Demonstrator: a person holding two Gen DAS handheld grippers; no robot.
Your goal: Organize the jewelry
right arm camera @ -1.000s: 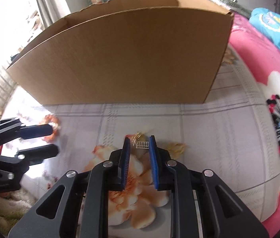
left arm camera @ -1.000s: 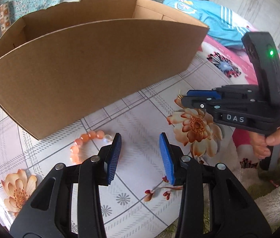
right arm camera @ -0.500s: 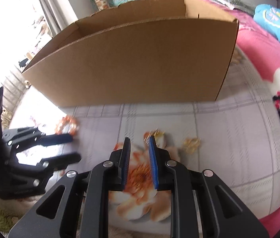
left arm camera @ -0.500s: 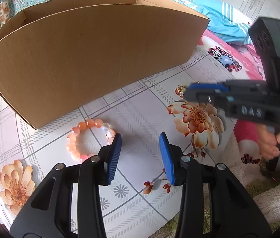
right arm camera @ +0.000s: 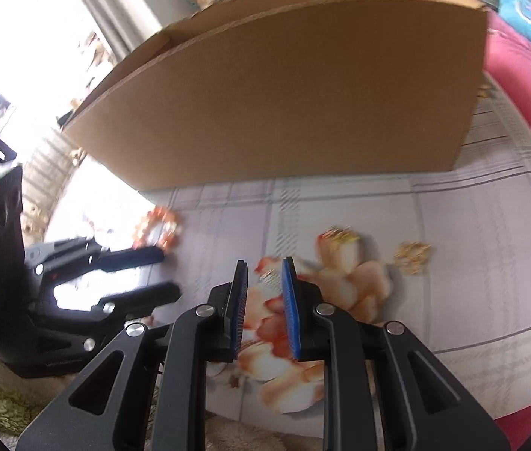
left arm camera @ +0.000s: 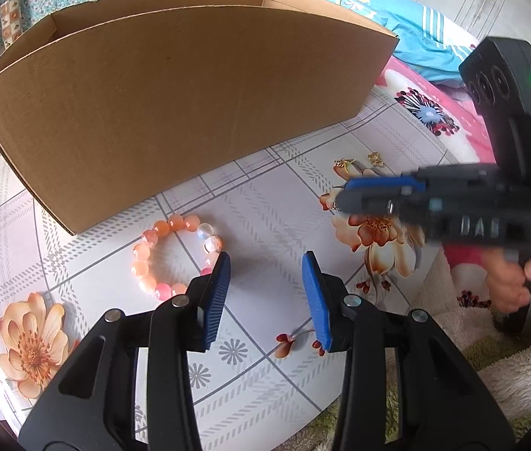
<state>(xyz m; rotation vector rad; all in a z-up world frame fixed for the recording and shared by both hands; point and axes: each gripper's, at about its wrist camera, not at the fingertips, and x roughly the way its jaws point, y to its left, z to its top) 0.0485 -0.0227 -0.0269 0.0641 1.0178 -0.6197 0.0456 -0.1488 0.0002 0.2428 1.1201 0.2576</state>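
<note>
Bead bracelet | lies on floral cloth before cardboard box | left gripper apart, empty, beside it | right gripper narrowly apart, empty (gold pieces nearby) | light, round, slippery; pinch one strand of beads.
</note>
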